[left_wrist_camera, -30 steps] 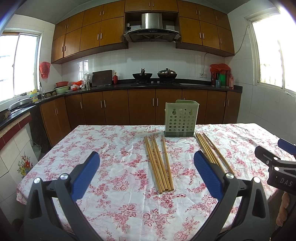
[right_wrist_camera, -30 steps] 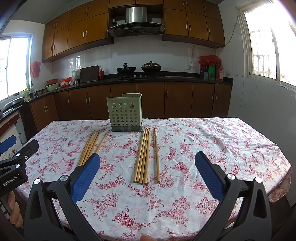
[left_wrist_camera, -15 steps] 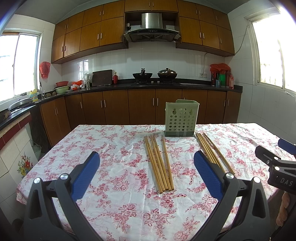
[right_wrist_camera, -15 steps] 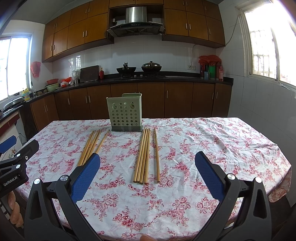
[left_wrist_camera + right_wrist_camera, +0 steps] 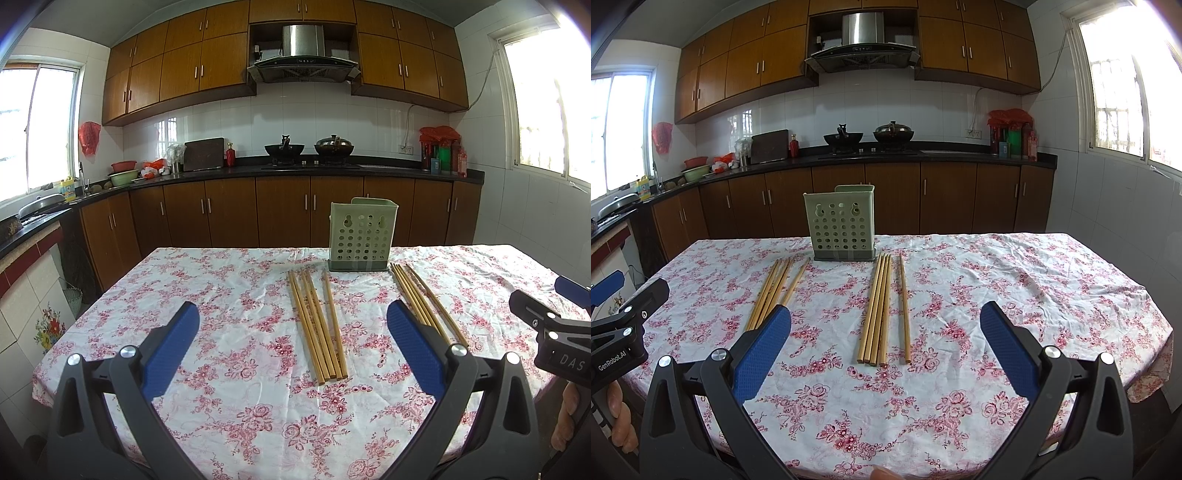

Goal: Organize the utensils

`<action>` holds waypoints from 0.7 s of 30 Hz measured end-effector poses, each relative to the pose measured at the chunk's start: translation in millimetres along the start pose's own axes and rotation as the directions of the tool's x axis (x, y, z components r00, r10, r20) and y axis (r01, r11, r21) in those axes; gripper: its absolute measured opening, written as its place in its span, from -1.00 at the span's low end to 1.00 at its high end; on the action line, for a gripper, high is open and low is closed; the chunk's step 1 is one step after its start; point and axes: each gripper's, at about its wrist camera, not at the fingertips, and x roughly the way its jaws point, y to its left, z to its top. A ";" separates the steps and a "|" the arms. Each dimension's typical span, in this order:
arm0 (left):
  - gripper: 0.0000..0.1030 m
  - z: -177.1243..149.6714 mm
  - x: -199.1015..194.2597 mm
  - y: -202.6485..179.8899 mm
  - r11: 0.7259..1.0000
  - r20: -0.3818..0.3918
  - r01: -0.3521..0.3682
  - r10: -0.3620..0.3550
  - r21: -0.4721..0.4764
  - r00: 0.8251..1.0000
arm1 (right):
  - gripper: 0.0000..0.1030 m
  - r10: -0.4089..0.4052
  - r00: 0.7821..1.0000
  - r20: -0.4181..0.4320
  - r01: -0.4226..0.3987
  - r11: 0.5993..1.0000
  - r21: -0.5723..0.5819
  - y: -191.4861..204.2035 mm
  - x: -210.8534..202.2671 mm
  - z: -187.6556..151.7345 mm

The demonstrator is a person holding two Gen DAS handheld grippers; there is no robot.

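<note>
A pale green perforated utensil holder [image 5: 362,236] [image 5: 842,229] stands upright at the far middle of the table. Two groups of several wooden chopsticks lie flat in front of it: a left group [image 5: 317,325] [image 5: 775,291] and a right group [image 5: 424,299] [image 5: 882,310]. My left gripper [image 5: 291,347] is open and empty above the near table edge, short of the left group. My right gripper [image 5: 886,343] is open and empty, short of the right group. Each gripper shows at the edge of the other's view.
The table wears a white cloth with red flowers [image 5: 229,295] [image 5: 1015,280]. Brown kitchen cabinets and a dark counter [image 5: 295,170] with a stove and pots stand behind it. Windows are on both side walls.
</note>
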 end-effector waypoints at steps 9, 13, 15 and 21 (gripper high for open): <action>0.93 0.0 -0.1 0.2 1.000 -0.001 0.000 0.000 0.000 1.000 | 0.97 0.000 1.000 0.000 0.000 1.000 0.000 -0.1 0.1 -0.2; 0.93 0.0 0.1 0.0 1.000 -0.001 0.000 0.000 0.001 1.000 | 0.97 0.000 1.000 -0.001 0.000 1.000 0.000 -0.2 0.0 -0.2; 0.93 0.6 0.7 -1.7 1.000 -0.001 0.000 0.000 0.002 1.000 | 0.97 0.000 1.000 -0.001 0.000 1.000 0.001 -0.3 0.1 -0.2; 0.93 0.6 0.8 -1.8 1.000 -0.002 0.001 -0.001 0.001 1.000 | 0.97 0.000 1.000 -0.002 0.000 1.000 0.001 -0.3 0.4 -0.2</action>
